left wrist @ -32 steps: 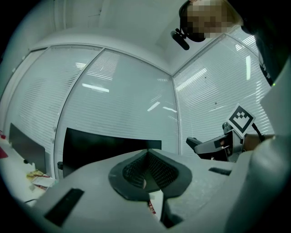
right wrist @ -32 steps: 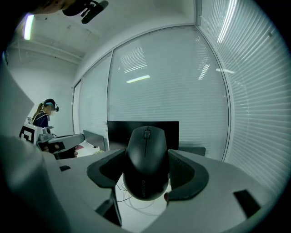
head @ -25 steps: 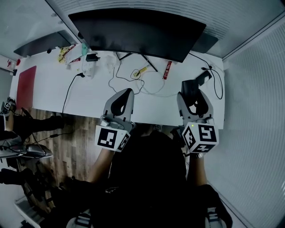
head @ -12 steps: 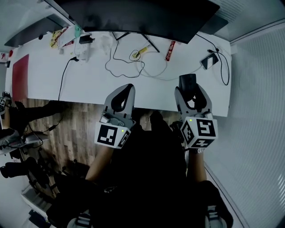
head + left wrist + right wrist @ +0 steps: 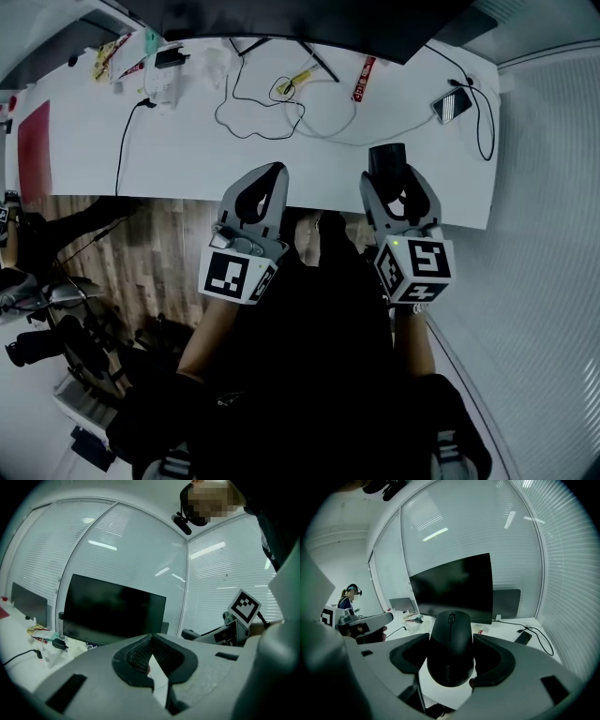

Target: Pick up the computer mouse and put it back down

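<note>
The monitor (image 5: 309,23) runs off the head view's top edge, only its lower rim showing. The computer mouse (image 5: 387,159) is largely hidden behind the right claw (image 5: 394,187), just its far end clear. The clutter (image 5: 117,58) at the surface's (image 5: 187,141) far left corner is too small to identify.

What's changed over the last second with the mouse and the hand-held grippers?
The right hand-held gripper, still shut on the mouse, has drawn back from the phone toward the front edge of the desk. Nothing was grasped or released. The left hand-held gripper stays shut and empty.
</note>
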`<action>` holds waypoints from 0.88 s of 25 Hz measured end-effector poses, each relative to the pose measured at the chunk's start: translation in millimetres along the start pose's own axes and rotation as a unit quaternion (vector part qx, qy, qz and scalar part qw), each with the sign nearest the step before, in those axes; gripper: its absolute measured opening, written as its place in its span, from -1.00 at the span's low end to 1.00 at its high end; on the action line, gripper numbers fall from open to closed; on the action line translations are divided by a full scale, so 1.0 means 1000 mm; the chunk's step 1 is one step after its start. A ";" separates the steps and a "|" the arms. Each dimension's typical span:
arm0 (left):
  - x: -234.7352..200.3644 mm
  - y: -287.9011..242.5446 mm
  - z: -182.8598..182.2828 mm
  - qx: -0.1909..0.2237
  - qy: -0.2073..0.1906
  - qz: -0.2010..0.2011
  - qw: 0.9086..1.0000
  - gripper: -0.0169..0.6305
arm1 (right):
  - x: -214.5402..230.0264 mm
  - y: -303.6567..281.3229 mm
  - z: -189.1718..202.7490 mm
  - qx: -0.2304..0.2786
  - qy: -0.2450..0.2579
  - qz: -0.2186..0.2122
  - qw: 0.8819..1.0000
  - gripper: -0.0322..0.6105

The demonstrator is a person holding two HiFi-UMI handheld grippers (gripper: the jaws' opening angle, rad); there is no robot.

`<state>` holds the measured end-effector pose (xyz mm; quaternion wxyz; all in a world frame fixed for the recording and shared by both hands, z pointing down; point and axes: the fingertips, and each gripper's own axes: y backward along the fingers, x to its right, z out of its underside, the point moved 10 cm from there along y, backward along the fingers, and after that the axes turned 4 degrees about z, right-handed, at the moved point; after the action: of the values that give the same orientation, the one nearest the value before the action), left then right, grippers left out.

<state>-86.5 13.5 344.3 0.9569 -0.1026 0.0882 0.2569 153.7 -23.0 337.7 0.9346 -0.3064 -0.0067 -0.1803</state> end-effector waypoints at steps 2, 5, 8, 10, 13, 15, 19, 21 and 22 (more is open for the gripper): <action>0.000 -0.002 0.002 -0.001 0.000 0.002 1.000 -0.93 | 0.000 -0.004 0.006 -0.009 -0.001 0.000 1.000 -0.01; 0.000 -0.006 0.005 -0.002 -0.001 0.008 1.000 -0.93 | 0.000 -0.012 0.016 -0.025 0.001 -0.002 1.000 -0.01; 0.000 -0.006 0.008 -0.005 -0.002 0.011 1.000 -0.93 | -0.001 -0.020 0.026 -0.043 0.005 -0.003 0.999 -0.01; 0.000 -0.006 0.010 -0.008 -0.003 0.011 1.000 -0.93 | -0.002 -0.027 0.034 -0.055 0.008 -0.006 0.998 -0.01; -0.003 -0.007 0.015 -0.012 -0.002 0.013 1.000 -0.93 | -0.005 -0.042 0.046 -0.073 0.013 -0.008 0.997 -0.01; -0.004 -0.008 0.019 -0.015 0.000 0.015 1.000 -0.93 | -0.007 -0.052 0.055 -0.085 0.014 -0.009 0.996 -0.01; -0.005 -0.009 0.022 -0.012 0.002 0.021 1.000 -0.93 | -0.010 -0.069 0.071 -0.107 0.017 -0.009 0.994 -0.01; -0.006 -0.008 0.024 -0.014 0.001 0.025 1.000 -0.93 | -0.011 -0.078 0.079 -0.118 0.017 -0.006 0.993 -0.01; -0.007 -0.008 0.024 -0.016 0.001 0.026 1.000 -0.93 | -0.011 -0.082 0.084 -0.125 0.016 -0.004 0.992 -0.01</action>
<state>-85.2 9.3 370.4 0.9481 -0.1155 0.0879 0.2828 123.2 -32.2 451.1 0.8884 -0.4175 0.0297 -0.1886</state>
